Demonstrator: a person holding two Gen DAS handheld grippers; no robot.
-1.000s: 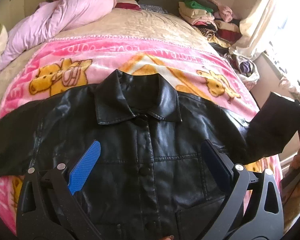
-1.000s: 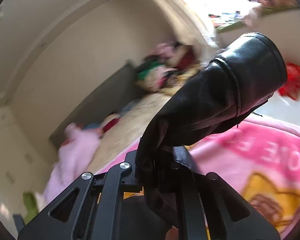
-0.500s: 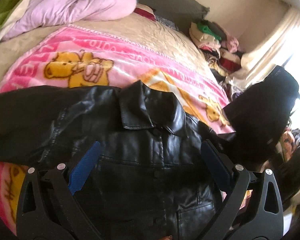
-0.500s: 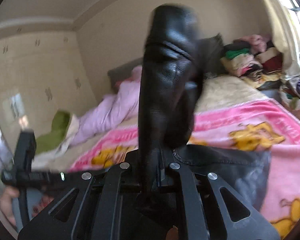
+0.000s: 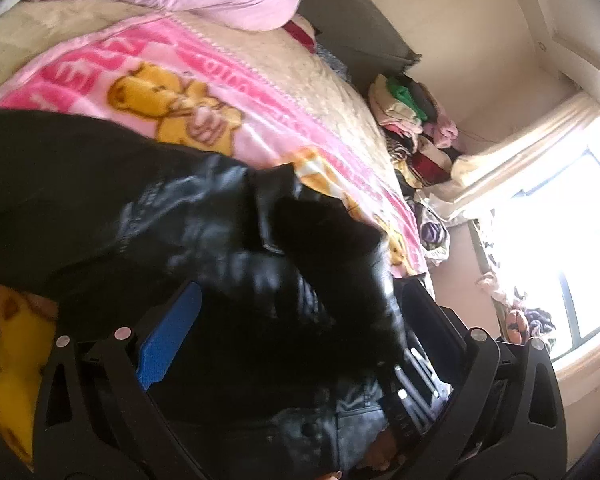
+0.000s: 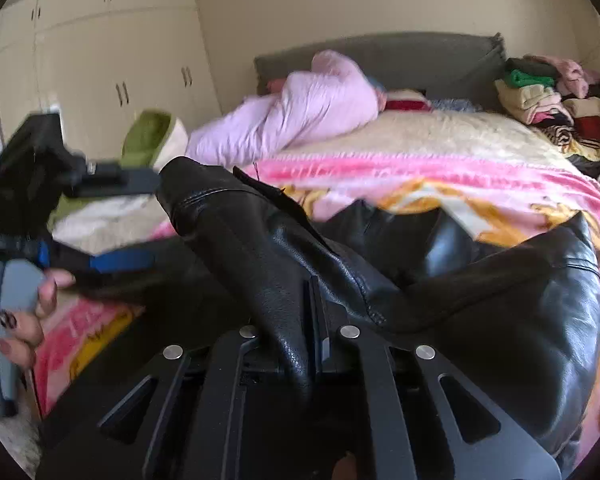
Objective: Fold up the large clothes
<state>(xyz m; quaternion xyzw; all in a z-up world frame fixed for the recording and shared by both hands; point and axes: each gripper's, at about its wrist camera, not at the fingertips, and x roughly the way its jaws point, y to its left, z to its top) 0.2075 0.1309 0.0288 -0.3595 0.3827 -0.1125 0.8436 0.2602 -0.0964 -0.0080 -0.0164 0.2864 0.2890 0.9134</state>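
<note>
Black leather jacket (image 6: 480, 280) lies front-up on a pink cartoon-bear blanket (image 5: 204, 92) spread over the bed; collar (image 5: 268, 200) toward the headboard (image 6: 400, 56).

Right gripper (image 6: 314, 312): fingers nearly together with one sleeve (image 6: 236, 232) of the jacket between them. The jaws are just beginning to part, though the leather still sits in the narrow gap and the pads still press it. The sleeve rises out of the jaws and lies across the jacket's chest, cuff end pointing toward the left side of the right wrist view (fold seam visible near the cuff).

Left gripper (image 5: 300, 328): jaws spread wide, blue pad (image 5: 168, 340) on one finger showing. It hovers over the lower front of the jacket; nothing is pinched between its fingers. In the left wrist view the folded-over sleeve shows as a dark, blurred mass over the jacket's chest, so detail there cannot be read. The same gripper appears at the left edge of the right wrist view, held by a hand (image 6: 24, 320) with painted nails.

Surroundings: a lilac quilted garment (image 6: 300, 112) bunched near the headboard, a stack of folded clothes (image 6: 540, 92) at the far corner of the bed, cream wardrobe doors (image 6: 100, 60) behind, a bright window (image 5: 560, 248) with a pale curtain (image 5: 512, 160).
</note>
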